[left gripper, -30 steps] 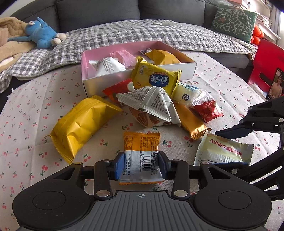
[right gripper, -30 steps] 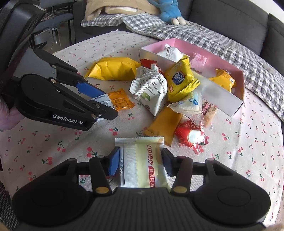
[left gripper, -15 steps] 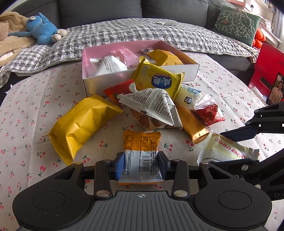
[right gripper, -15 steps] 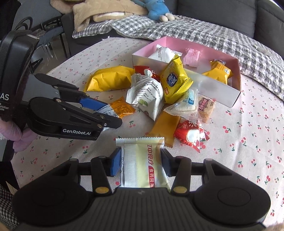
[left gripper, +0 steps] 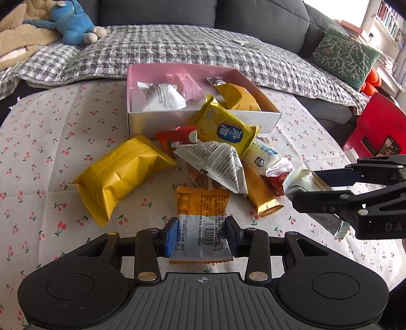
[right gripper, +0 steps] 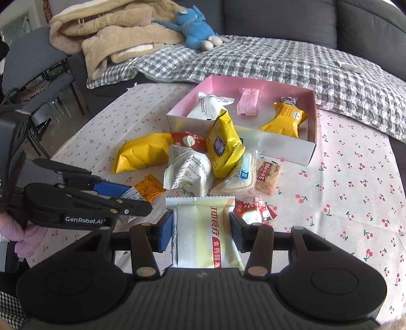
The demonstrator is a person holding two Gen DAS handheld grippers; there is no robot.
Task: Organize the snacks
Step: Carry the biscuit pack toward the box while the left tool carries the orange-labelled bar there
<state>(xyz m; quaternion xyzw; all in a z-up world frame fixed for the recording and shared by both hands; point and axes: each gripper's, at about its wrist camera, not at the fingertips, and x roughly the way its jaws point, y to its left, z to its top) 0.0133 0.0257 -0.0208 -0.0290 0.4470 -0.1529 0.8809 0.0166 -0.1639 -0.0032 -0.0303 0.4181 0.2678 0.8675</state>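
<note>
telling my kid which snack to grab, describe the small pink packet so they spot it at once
Find the pink-lined box on the cherry-print tablecloth. Inside it, near the back wall, the small pink packet lies between a white packet and an orange packet. It is the only pink wrapper.

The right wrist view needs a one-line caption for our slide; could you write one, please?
Right gripper shut on a cream snack packet, above loose snacks beside the pink box.

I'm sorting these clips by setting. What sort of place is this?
Most likely a home living room: a dark grey sofa under a checked blanket, a blue plush toy lying on it, and a table with a cherry-print tablecloth drawn up in front.
</note>
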